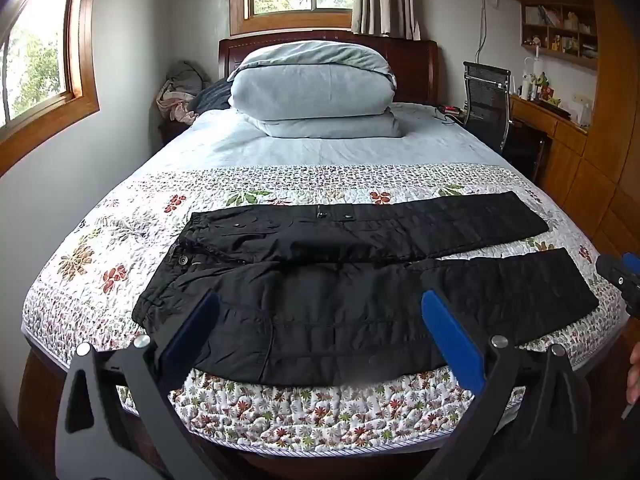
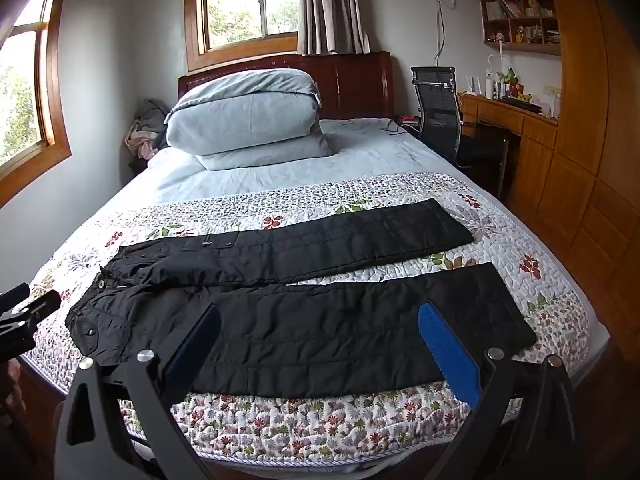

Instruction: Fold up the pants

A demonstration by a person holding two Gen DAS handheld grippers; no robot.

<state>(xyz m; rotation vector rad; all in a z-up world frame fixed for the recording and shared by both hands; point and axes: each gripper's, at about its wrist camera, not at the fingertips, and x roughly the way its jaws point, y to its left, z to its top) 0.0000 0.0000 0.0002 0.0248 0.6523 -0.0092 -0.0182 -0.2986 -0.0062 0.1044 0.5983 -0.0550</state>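
Black pants (image 1: 340, 280) lie flat across the floral quilt (image 1: 280, 184) at the foot of the bed, waistband to the left, both legs spread apart to the right. They also show in the right wrist view (image 2: 300, 312). My left gripper (image 1: 320, 312) is open and empty, hovering above the near leg by the bed's front edge. My right gripper (image 2: 320, 320) is open and empty, above the near leg further right. The right gripper shows at the right edge of the left wrist view (image 1: 622, 280); the left gripper shows at the left edge of the right wrist view (image 2: 24, 316).
A folded grey duvet and pillow (image 1: 312, 88) are stacked at the head of the bed. A black office chair (image 2: 440, 112) and a wooden desk (image 2: 516, 120) stand to the right. Clothes (image 1: 180, 96) are piled at the left of the headboard.
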